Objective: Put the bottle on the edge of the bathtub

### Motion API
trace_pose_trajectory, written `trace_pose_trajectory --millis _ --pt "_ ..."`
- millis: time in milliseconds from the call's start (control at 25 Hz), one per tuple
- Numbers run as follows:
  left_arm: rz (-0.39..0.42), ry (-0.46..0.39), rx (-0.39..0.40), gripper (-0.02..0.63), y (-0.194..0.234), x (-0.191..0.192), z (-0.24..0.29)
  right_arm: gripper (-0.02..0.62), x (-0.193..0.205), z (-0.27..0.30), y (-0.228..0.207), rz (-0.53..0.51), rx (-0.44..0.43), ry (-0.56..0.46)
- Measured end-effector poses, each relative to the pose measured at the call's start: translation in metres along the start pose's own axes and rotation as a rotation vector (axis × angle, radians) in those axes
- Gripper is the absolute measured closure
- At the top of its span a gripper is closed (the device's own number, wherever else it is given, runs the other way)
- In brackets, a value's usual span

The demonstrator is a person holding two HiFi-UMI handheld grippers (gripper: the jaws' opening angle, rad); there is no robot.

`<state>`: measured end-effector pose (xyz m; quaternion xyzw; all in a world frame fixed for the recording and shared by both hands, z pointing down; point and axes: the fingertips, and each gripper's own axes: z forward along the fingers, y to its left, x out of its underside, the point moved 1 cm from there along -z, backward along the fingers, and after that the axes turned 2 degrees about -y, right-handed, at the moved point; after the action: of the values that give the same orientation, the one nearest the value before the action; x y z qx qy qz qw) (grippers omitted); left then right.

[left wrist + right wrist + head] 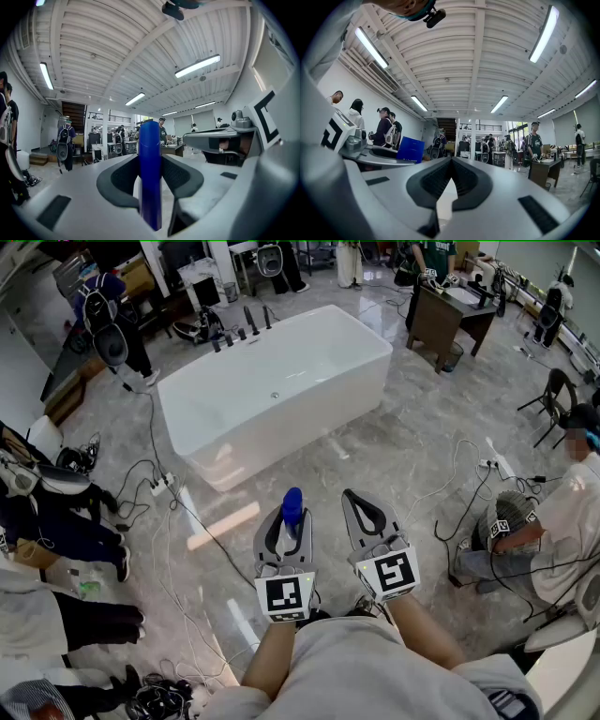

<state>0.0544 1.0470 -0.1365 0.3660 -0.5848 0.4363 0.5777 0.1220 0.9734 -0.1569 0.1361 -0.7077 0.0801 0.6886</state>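
Observation:
A tall blue bottle (292, 505) stands upright between the jaws of my left gripper (285, 514), which is shut on it above the marble floor. In the left gripper view the bottle (150, 178) fills the gap between the dark pads (121, 180). My right gripper (363, 505) hovers just to the right at the same height, shut with nothing in it; its jaws meet at the tips (451, 162). From the right gripper view the bottle (410, 149) shows at the left. The white bathtub (281, 362) stands ahead, its near rim about a step beyond both grippers.
Black taps (242, 324) line the tub's far end. Cables and a power strip (161, 486) trail over the floor at left. A person (553, 521) sits at the right, others stand at left. A brown desk (452, 322) stands behind the tub.

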Motion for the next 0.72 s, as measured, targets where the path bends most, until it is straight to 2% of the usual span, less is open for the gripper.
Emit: trace_pose_trajectory --millis 440,720 --pt "-0.015 -0.004 0.024 0.445 0.012 0.004 0.007 0.589 0.001 0.017 0.006 -0.006 0.002 0.004" --pt "-0.022 -0.005 0.037 0.445 0.027 0.005 0.003 0.589 0.004 0.026 0.014 0.025 0.023 0.002"
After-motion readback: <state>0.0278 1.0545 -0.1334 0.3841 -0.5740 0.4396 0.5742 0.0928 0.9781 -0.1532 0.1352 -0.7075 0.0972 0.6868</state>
